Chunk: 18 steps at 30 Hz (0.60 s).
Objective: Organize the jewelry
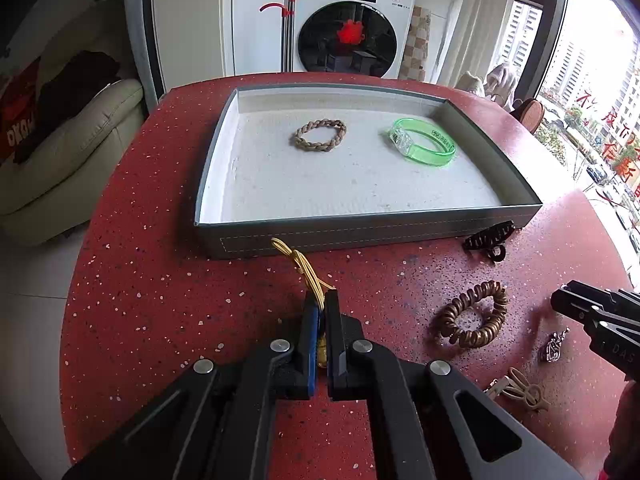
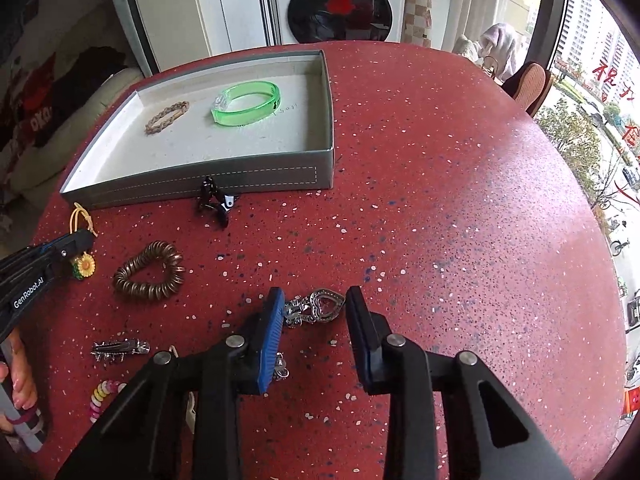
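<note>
A grey tray (image 1: 360,232) (image 2: 200,184) on the red table holds a braided brown bracelet (image 1: 320,135) (image 2: 166,117) and a green bangle (image 1: 424,141) (image 2: 246,103). My left gripper (image 1: 320,304) (image 2: 78,244) is shut on a yellow cord bracelet (image 1: 302,266) (image 2: 82,218) with a sunflower charm (image 2: 85,266), just before the tray's front wall. My right gripper (image 2: 314,300) (image 1: 560,304) is open, its jaws on either side of a silver heart bracelet (image 2: 316,306) (image 1: 554,346) lying on the table.
On the table lie a bronze coil hair tie (image 1: 474,314) (image 2: 150,270), a black claw clip (image 1: 490,238) (image 2: 214,200), a beige clip (image 1: 520,390), a silver barrette (image 2: 118,348) and a pastel bead bracelet (image 2: 102,398). A sofa (image 1: 68,152) stands left, a washing machine (image 1: 348,20) behind.
</note>
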Tool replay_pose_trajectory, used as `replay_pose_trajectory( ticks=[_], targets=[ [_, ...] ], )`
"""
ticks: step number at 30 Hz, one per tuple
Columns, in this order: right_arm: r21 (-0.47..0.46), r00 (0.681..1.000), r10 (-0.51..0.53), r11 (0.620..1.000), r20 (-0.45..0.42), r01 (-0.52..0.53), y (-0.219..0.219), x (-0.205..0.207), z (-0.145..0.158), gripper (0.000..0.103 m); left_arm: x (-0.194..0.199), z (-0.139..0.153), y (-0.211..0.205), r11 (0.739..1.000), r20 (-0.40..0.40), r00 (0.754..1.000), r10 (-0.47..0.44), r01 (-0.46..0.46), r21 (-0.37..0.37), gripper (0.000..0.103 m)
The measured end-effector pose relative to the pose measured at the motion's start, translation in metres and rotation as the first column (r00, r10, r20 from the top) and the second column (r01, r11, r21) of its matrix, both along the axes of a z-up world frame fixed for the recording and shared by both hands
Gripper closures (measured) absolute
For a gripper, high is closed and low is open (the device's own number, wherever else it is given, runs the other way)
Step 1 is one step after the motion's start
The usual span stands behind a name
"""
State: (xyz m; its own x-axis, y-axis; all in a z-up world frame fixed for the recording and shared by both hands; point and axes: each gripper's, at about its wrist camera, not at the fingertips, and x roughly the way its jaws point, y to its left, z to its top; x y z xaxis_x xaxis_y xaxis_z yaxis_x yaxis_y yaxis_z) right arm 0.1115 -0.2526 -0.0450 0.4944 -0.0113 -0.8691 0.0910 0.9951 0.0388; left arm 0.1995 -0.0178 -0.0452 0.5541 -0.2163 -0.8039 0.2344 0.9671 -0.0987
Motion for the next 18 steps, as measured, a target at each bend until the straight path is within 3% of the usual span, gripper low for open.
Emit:
replay_pose_trajectory(
  ticks=[18],
  targets=[
    [0.097, 0.991, 0.032, 0.994, 0.126, -0.044, 0.000, -0.003, 0.047, 0.069, -0.009, 0.053, 0.022, 0.995, 0.087, 0.995, -0.044, 0.052, -0.087, 0.082]
  ],
)
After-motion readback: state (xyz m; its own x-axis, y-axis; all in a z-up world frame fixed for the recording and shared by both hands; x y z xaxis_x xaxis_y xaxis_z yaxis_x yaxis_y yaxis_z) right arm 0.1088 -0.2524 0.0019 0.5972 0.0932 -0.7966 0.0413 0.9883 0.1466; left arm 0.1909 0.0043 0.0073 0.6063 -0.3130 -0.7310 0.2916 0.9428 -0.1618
